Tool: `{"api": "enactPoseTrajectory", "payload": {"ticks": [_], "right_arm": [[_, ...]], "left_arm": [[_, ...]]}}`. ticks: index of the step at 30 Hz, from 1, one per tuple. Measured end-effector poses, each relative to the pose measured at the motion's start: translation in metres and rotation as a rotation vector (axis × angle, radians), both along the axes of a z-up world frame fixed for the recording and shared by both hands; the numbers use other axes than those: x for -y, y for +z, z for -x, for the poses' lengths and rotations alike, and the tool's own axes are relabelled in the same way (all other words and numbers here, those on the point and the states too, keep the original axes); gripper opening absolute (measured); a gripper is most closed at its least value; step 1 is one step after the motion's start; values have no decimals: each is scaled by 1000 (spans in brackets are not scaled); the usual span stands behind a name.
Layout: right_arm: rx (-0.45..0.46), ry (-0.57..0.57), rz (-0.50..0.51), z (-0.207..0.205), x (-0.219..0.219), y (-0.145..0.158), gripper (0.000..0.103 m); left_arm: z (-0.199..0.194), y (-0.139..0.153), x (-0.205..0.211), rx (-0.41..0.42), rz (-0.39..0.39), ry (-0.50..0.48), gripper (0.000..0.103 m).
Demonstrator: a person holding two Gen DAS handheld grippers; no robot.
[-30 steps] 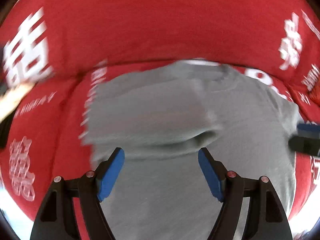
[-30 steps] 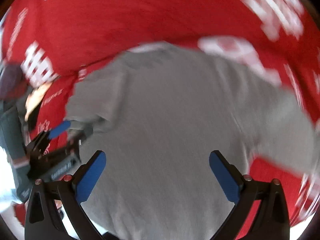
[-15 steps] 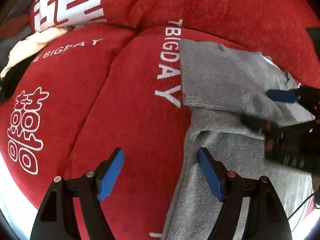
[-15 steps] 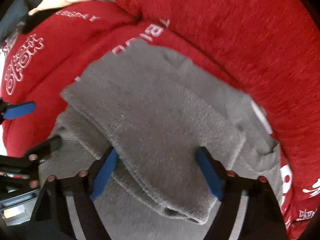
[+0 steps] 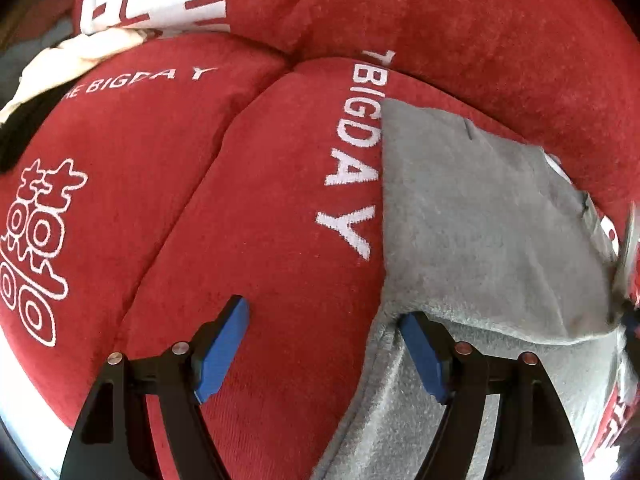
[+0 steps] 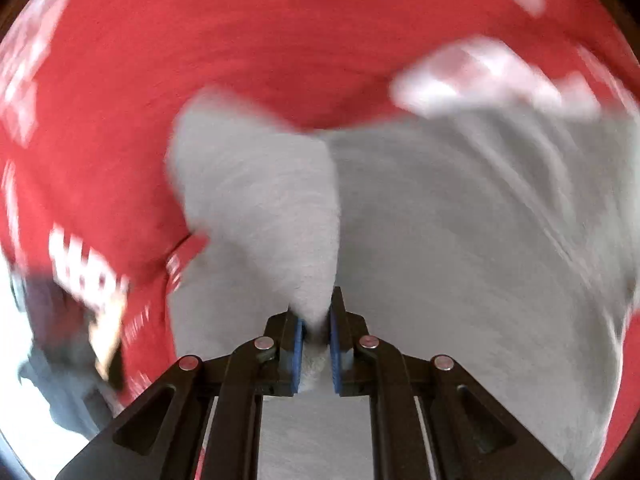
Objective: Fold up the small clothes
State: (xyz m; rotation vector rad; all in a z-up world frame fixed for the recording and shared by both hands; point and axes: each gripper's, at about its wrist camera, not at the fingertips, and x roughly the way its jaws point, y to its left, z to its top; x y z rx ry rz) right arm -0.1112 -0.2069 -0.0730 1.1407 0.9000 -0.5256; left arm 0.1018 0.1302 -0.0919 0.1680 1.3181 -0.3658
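A small grey shirt (image 5: 472,216) lies on a red cushioned cover, with one sleeve folded over the body. My left gripper (image 5: 324,344) is open and empty, low at the shirt's left edge; its right finger (image 5: 424,356) touches the grey cloth and its left finger is over red cover. In the blurred right wrist view my right gripper (image 6: 315,334) is shut on a fold of the grey shirt (image 6: 280,208) and holds it raised above the rest of the shirt.
The red cover (image 5: 200,220) has white lettering and a seam between cushions. A cream and black garment (image 5: 60,68) lies at the far left. The raised red back cushion (image 5: 460,12) borders the far side.
My right gripper has closed on a fold of the grey shirt and swung with it; its view is blurred. My left gripper stayed open and shifted slightly toward the shirt's edge.
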Motion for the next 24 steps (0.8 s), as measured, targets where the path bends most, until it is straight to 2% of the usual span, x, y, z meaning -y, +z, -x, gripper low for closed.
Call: {"api": "enactPoseTrajectory", "payload": {"ticks": [1, 3, 4, 5, 7, 10, 12, 15, 19, 22, 24], "right_arm": [[12, -57, -74, 20, 8, -14, 16], [30, -87, -148, 38, 12, -24, 19], [26, -89, -159, 43, 12, -24, 30], [34, -88, -159, 46, 12, -21, 48], [56, -89, -142, 50, 14, -12, 65], [39, -100, -113, 51, 28, -6, 65], [19, -117, -114, 45, 38, -12, 65], [-38, -105, -78, 36, 51, -8, 65], [-221, 67, 116, -10, 50, 11, 65], [-419, 195, 213, -35, 45, 0, 65], [-507, 226, 273, -30, 41, -3, 64]], "left_arm": [[-1, 1, 0, -1, -3, -4, 77], [-3, 2, -1, -7, -11, -8, 77], [-3, 3, -2, -12, -13, -8, 77], [-2, 5, -3, -17, -15, -8, 77], [0, 13, -5, -23, -20, -15, 77], [3, 27, -7, -17, -28, -29, 77], [3, 39, -6, 5, -16, -35, 77], [-8, 48, 11, 51, -17, -74, 77], [-26, 31, 49, 65, -56, -116, 77], [-29, 12, 68, 78, -121, -136, 77], [-26, 7, 69, 77, -140, -136, 77]]}}
